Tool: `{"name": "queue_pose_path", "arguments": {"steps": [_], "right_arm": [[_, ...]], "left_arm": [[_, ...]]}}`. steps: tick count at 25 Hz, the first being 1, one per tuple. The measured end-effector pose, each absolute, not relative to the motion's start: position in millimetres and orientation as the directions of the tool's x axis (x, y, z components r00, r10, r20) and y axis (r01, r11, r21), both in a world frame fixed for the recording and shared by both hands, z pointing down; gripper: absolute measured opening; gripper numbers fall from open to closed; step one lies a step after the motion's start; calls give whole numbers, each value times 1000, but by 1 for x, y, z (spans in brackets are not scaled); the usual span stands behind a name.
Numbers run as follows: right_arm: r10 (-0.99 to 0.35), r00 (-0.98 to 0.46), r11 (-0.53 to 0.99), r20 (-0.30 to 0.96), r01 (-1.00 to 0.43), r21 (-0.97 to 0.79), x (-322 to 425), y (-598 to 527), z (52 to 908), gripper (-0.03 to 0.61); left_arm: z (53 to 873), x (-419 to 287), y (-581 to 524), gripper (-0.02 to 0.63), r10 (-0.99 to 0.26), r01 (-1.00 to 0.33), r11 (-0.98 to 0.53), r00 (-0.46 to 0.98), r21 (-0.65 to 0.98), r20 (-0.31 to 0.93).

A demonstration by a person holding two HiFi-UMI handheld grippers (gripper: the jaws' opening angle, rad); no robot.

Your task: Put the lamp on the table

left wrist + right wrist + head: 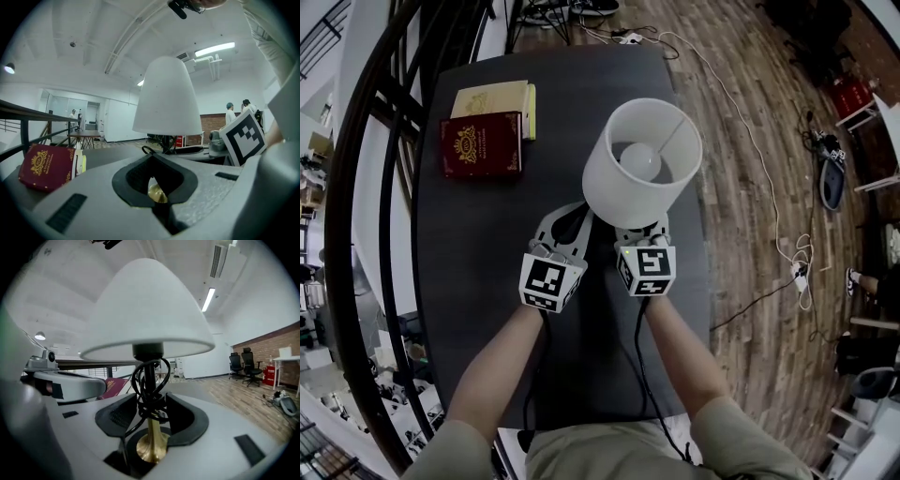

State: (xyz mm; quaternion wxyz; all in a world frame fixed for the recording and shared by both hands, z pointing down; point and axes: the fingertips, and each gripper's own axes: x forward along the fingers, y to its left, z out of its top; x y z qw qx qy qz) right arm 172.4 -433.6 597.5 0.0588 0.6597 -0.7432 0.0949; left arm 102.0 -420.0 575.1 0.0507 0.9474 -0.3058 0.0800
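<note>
Holding the lamp [639, 161] upright over the dark bench [478, 272], you have both tools down at its foot. Your right gripper [151, 423] has its jaws closed on the brass stem [151, 439], just under the black cord [148, 380] coiled round the post. Your left gripper [154, 186] sits just beside it, jaws drawn together on a small brass part low down. From above, the white shade [605, 187] hides the foot, so you cannot tell whether it touches the bench. A red book [482, 144] lies at the far left, overlapping a yellowish book [492, 97].
</note>
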Motion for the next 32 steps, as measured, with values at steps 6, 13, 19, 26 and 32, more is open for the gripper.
{"name": "queue_pose_path", "arguments": {"steps": [6, 13, 19, 26, 32], "right_arm": [[-953, -134, 119, 272, -990, -73, 164, -386, 589, 186], [-958, -137, 135, 251, -991, -23, 165, -336, 527, 109], [-976, -164, 162, 142, -986, -22, 164, -286, 436, 57], [-969, -238, 242, 69, -969, 57, 136, -217, 355, 40], [-950, -307, 311, 51, -944, 110, 108, -164, 329, 34]], "left_arm": [[558, 89, -396, 5, -592, -610, -792, 777, 25, 215], [511, 57, -363, 5, -665, -684, -730, 710, 1, 230], [442, 31, -329, 5, -702, -718, -695, 685, 20, 197], [356, 4, -269, 5, -725, -728, -686, 684, 6, 75], [317, 0, -208, 5, -666, -667, -745, 745, -22, -17]]}}
